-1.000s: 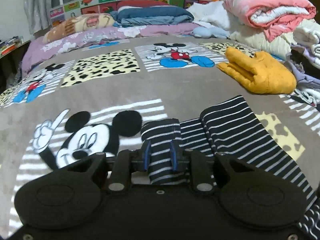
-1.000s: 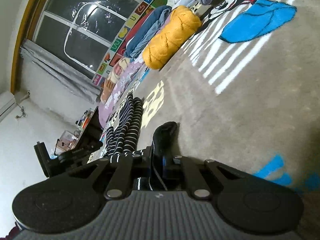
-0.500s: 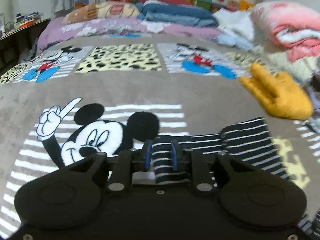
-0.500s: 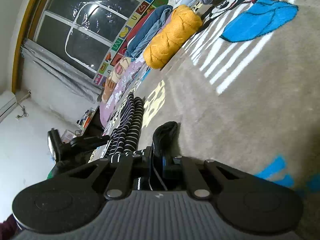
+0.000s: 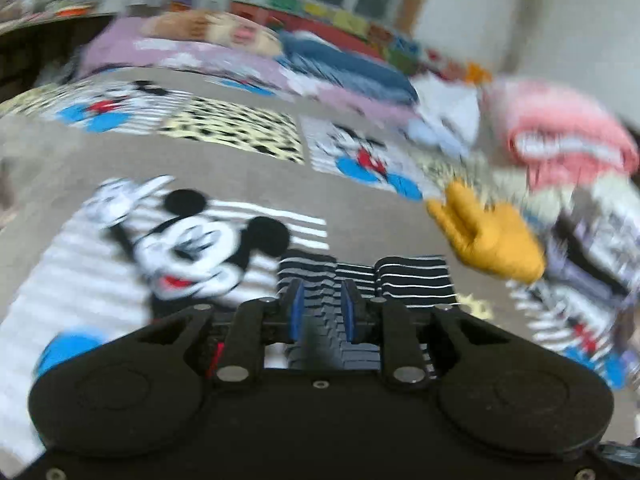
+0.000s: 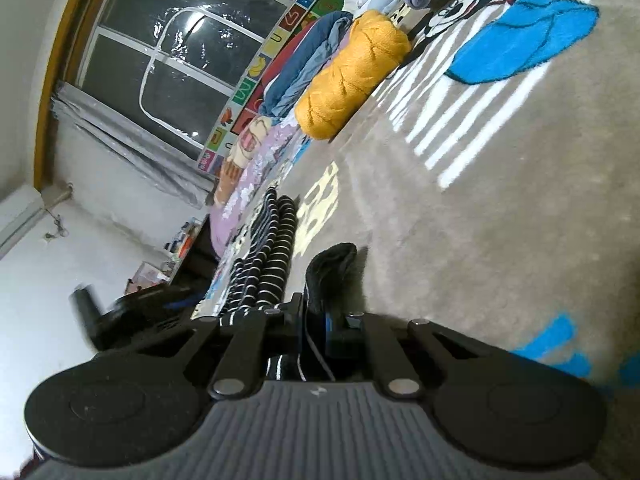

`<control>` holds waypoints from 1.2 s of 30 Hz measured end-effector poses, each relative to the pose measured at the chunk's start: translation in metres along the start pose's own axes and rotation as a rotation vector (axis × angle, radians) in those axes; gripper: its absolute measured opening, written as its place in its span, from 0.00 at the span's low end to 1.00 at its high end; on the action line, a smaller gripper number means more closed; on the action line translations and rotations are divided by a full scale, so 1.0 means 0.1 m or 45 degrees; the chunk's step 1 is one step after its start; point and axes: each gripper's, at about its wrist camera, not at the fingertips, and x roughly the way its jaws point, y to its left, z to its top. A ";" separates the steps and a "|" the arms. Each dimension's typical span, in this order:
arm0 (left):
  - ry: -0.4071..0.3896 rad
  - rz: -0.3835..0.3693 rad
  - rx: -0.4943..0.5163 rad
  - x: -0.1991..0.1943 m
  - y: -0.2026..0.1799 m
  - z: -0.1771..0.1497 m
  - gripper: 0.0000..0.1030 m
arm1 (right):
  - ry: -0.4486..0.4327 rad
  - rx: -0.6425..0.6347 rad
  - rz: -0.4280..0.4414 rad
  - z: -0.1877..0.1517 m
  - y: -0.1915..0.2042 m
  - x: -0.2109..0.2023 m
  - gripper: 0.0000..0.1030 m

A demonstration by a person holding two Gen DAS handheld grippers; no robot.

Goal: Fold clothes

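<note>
Since a moment ago my left tongs [image 5: 320, 308], clamped on the striped garment [image 5: 412, 280], swung across the blanket [image 5: 360, 216]. Right tongs [image 6: 316, 320] pinch its dark edge, unmoved. Pulling too hard could, I think, slip the cloth and skew the fold.

Striped knit garment [image 5: 412, 280], fuzzy blanket [image 5: 360, 204]

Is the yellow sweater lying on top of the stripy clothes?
No, the yellow sweater lies apart on the blanket, off to the right of the striped garment in the left wrist view.
</note>
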 end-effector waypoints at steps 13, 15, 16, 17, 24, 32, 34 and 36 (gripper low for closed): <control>0.239 0.063 0.522 -1.31 -0.24 -1.30 0.19 | -0.029 0.006 0.084 0.02 0.09 -0.15 0.11; 0.235 0.025 0.612 -1.38 -0.32 -1.42 0.22 | -0.037 0.004 0.074 0.04 0.15 -0.18 0.11; 0.225 0.000 0.641 -1.40 -0.36 -1.45 0.24 | -0.039 -0.008 0.066 0.06 0.19 -0.19 0.11; 0.219 0.014 0.710 -1.37 -0.43 -1.50 0.24 | -0.034 -0.025 0.062 0.08 0.24 -0.20 0.11; 0.169 0.178 1.102 -1.08 -0.77 -1.80 0.25 | 0.003 -0.051 0.037 0.25 0.52 -0.14 0.11; 0.093 0.213 1.042 -1.11 -0.92 -1.80 0.06 | 0.051 -0.176 0.065 0.58 1.10 -0.01 0.11; 0.107 0.213 1.030 -1.06 -0.94 -1.83 0.06 | 0.063 -0.238 0.064 0.71 1.27 0.05 0.11; 0.128 0.206 1.008 -1.00 -0.95 -1.87 0.06 | 0.081 -0.287 0.048 0.81 1.38 0.14 0.11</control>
